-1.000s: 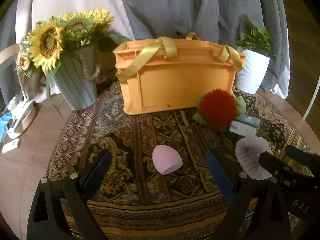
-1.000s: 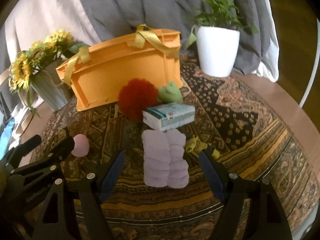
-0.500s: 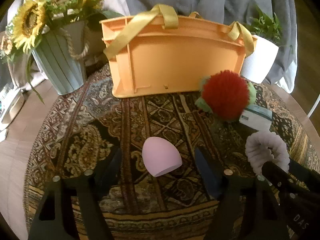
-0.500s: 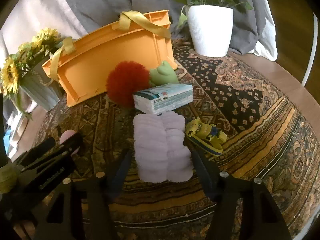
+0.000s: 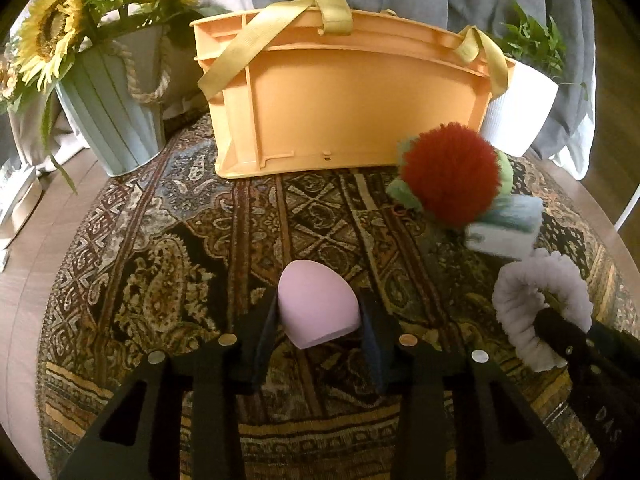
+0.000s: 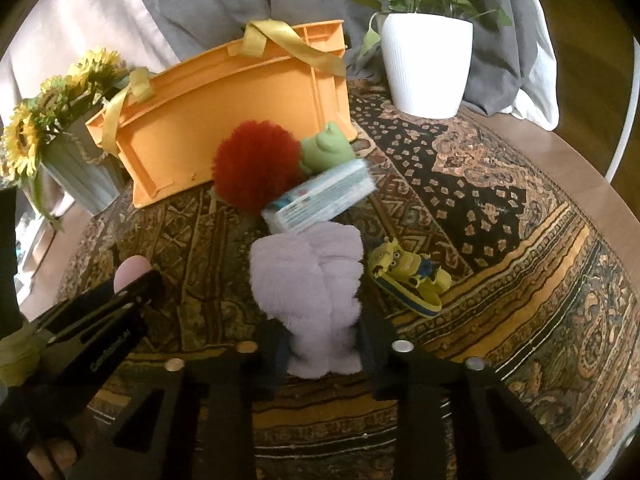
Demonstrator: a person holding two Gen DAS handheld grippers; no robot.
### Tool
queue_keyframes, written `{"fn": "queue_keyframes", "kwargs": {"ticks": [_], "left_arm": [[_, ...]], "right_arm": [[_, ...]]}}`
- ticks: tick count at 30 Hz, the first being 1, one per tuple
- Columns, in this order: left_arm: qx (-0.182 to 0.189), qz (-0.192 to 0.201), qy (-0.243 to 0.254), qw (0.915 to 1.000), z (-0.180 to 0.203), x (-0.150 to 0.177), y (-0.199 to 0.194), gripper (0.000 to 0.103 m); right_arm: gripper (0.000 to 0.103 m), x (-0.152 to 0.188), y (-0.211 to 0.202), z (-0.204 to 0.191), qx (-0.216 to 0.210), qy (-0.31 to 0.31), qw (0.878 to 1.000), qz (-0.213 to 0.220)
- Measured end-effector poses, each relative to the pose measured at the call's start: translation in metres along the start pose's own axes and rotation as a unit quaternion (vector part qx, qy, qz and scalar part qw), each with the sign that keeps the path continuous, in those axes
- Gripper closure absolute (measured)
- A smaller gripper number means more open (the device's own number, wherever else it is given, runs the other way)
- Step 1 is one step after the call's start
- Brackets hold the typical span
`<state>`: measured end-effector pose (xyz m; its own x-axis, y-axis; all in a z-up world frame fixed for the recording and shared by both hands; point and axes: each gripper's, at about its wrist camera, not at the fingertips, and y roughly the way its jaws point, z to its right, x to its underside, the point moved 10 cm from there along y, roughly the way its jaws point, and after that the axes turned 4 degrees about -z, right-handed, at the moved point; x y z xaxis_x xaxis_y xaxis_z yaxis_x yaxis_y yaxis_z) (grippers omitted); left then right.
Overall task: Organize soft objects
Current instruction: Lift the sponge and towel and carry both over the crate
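My left gripper (image 5: 318, 334) is shut on a pink egg-shaped sponge (image 5: 314, 306), just above the patterned rug. My right gripper (image 6: 322, 346) is shut on a fluffy lilac scrunchie (image 6: 308, 280), which also shows in the left wrist view (image 5: 540, 300). An orange basket (image 5: 352, 108) with yellow straps stands at the back, also in the right wrist view (image 6: 236, 108). A red pompom (image 5: 450, 170) and a green frog toy (image 6: 326, 146) lie in front of it.
A tissue pack (image 6: 320, 200) leans by the pompom. A yellow minion toy (image 6: 410, 276) lies right of the scrunchie. A sunflower vase (image 5: 114, 104) stands back left, a white plant pot (image 6: 426, 64) back right. The rug (image 5: 160, 260) covers a round table.
Both grippers moved forward and closed: the left onto the pink sponge, the right onto the lilac scrunchie. Both were open a second ago.
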<state>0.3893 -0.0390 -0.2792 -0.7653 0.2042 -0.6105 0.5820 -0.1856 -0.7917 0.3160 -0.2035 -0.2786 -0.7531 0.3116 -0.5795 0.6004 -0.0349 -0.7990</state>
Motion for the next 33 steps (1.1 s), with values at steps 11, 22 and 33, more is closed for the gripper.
{"fn": "queue_keyframes", "kwargs": {"ticks": [11, 22, 33], "left_arm": [[0.002, 0.040, 0.005, 0.9992, 0.011, -0.011, -0.050, 0.065], [0.025, 0.074, -0.026, 0.9966, 0.023, -0.036, -0.101, 0.065], [0.020, 0.132, -0.029, 0.9907, 0.029, -0.079, -0.147, 0.065]], "right_arm": [[0.079, -0.017, -0.034, -0.006, -0.031, -0.030, 0.999, 0.033], [0.079, -0.052, -0.077, -0.012, -0.068, -0.069, 0.993, 0.073], [0.079, -0.100, -0.110, -0.022, -0.098, -0.097, 0.983, 0.118]]}}
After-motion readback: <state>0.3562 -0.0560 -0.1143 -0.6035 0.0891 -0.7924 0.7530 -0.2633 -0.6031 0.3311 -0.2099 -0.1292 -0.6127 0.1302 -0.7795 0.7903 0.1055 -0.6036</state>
